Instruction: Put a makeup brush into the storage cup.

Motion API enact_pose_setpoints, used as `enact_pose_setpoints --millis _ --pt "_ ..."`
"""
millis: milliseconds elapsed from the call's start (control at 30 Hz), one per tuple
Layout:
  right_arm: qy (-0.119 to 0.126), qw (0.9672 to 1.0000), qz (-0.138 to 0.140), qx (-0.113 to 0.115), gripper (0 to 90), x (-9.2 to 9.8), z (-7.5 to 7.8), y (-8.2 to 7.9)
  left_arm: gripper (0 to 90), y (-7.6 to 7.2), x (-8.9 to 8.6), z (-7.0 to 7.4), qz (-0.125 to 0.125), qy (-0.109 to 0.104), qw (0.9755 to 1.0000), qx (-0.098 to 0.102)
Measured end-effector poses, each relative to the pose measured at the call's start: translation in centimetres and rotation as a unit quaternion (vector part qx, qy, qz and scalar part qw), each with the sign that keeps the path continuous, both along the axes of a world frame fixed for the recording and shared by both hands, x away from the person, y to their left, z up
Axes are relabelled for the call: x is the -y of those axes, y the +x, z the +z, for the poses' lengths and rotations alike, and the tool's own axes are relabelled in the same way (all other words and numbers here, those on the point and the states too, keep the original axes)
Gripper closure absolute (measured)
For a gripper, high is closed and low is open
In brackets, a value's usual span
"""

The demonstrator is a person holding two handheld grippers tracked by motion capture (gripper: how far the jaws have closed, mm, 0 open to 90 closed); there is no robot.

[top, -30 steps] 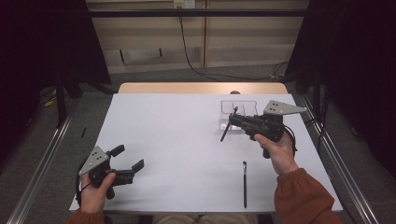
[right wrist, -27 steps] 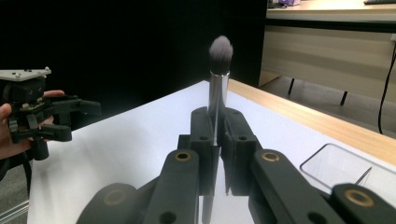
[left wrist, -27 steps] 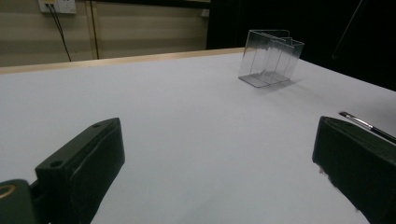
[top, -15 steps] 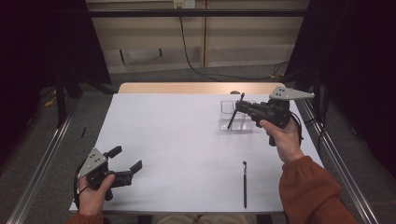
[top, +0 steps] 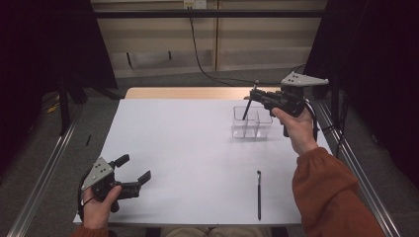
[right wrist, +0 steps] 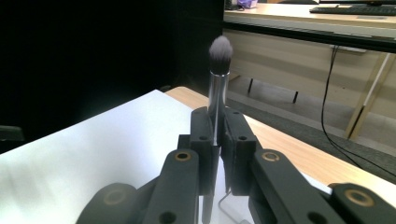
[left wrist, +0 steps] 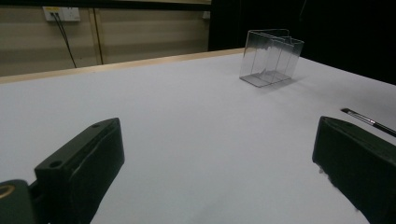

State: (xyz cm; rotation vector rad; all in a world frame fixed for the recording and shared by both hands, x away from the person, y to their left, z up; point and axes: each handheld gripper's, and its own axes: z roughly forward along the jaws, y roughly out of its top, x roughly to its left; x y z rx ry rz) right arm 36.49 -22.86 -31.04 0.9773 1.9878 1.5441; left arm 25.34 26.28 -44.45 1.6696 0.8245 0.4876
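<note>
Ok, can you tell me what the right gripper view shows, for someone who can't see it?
A makeup brush stands upright, pinched in the right claw, its fluffy grey tip on top. Below and to the left lies the white table, and beyond its wooden edge a floor with a black cable.

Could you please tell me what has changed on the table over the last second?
The right gripper, shut on a brush, carried it up and toward the far right until it hung over the clear box, bristles up. The left gripper stayed open at the near left; the second brush lay untouched.
</note>
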Motion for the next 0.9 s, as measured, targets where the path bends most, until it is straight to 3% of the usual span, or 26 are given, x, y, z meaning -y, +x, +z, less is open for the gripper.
enact_pose_setpoints --millis 400,600,633,900 --pt "-0.023 0.9993 -0.028 -0.006 84.2 -0.7 -0.7 2.8 2.3 -0.1 -0.2 0.2 0.002 0.003 1.0 0.004" --pt "-0.021 0.9991 -0.037 -0.007 84.2 -0.6 -1.0 3.2 2.3 -0.1 -0.1 0.2 -0.002 0.006 1.0 0.006" --pt "-0.022 0.9991 -0.036 -0.007 84.2 -0.6 -1.1 3.2 2.3 -0.3 -0.1 0.3 -0.005 0.015 0.9998 0.01" --pt "-0.026 0.999 -0.036 -0.008 84.2 -0.7 -1.5 3.3 2.3 -0.3 -0.1 0.3 0.0 0.009 0.9999 0.009"
